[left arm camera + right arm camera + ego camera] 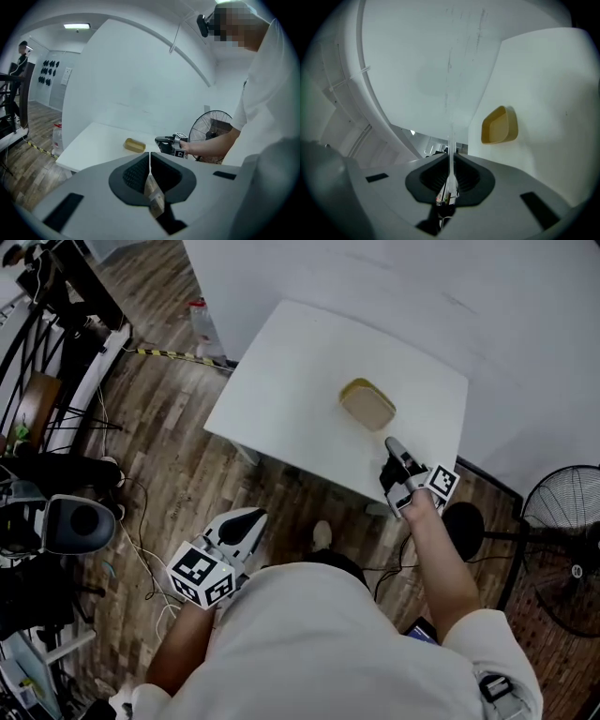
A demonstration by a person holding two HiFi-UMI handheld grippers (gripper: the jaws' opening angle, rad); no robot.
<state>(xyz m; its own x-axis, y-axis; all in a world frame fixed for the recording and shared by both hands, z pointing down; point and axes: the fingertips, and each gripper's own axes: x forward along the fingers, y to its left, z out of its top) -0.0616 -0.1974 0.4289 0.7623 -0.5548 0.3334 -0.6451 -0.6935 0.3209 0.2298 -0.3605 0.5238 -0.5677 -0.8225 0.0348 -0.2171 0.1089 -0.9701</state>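
A shallow yellow tray (367, 404) lies on the white table (281, 371), towards its right side. My right gripper (392, 448) hovers over the table's near edge, just short of the tray, shut on a thin clear strip (450, 140) seen edge-on. The right gripper view has the tray (499, 125) ahead and to the right of the jaws (451, 157). My left gripper (246, 518) is held low over the wooden floor, off the table. It is shut (149, 157) on a small tan packet (153, 194). Beyond it are the tray (134, 145) and the right gripper (161, 139).
A black floor fan (562, 531) stands right of the table. Cables, stands and dark equipment (66, 521) crowd the floor at left. A plastic bottle (199, 320) sits by the table's far left corner. A white wall backs the table. A person (21, 56) stands far left.
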